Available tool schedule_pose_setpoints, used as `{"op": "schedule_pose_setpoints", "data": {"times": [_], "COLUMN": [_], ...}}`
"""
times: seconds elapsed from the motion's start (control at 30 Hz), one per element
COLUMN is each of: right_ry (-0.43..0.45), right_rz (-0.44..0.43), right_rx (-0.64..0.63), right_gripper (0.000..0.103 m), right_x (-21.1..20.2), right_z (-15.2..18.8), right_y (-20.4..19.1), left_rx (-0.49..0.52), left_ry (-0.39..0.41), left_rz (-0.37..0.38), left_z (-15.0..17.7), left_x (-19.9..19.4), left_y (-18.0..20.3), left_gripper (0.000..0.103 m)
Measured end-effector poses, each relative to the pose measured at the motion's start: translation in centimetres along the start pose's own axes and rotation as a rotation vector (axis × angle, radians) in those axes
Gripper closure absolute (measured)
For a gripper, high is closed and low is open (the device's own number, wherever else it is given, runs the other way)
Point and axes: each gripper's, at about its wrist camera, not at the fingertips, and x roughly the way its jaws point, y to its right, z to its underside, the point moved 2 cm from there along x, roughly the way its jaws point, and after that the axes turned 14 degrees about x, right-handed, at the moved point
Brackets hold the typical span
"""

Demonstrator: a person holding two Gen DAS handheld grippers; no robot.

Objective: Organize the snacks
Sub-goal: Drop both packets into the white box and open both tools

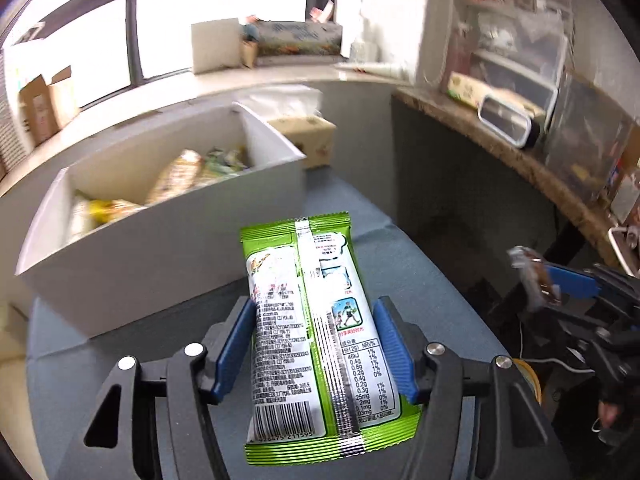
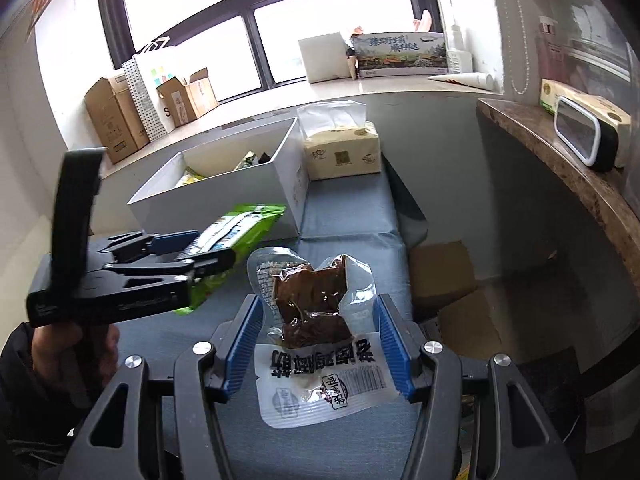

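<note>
A: So what's being held right now?

B: A green snack packet (image 1: 316,332) is gripped lengthwise in the left claw (image 1: 316,344), lifted above the blue-grey surface (image 1: 420,264). A clear pouch of brown snack (image 2: 316,328) is clamped in the right claw (image 2: 320,340).

A: And the rest of the snacks?

B: They're seen inside the white box (image 1: 160,248) at the surface's far edge, a tissue pack (image 2: 340,152) just beside it toward the far right corner.
</note>
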Motion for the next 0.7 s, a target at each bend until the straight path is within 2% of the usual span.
{"op": "schedule_pose_setpoints", "data": {"times": [0.2, 0.27, 0.37, 0.5, 0.7], "right_ry": [-0.004, -0.003, 0.012, 0.009, -0.028], "right_rz": [-0.07, -0.095, -0.132, -0.161, -0.095], "right_rx": [-0.082, -0.115, -0.174, -0.223, -0.225], "right_gripper": [0.041, 0.041, 0.041, 0.041, 0.041], "right_x": [1.8, 2.6, 3.9, 7.4, 14.7], "right_z": [-1.3, -2.3, -4.7, -9.0, -15.1], "right_y": [-4.9, -6.7, -9.7, -13.2, -14.8], "left_rx": [-0.143, -0.173, -0.217, -0.235, -0.239], "left_ry": [0.088, 0.094, 0.123, 0.13, 0.06], "left_rz": [-0.124, -0.154, -0.152, -0.138, -0.143], "left_z": [2.9, 2.7, 1.4, -2.1, -6.5], "left_x": [-6.8, -7.7, -8.0, -5.7, 0.9], "left_y": [-7.3, -10.0, -13.8, -18.5, -22.1], "left_gripper": [0.037, 0.037, 0.037, 0.037, 0.036]}}
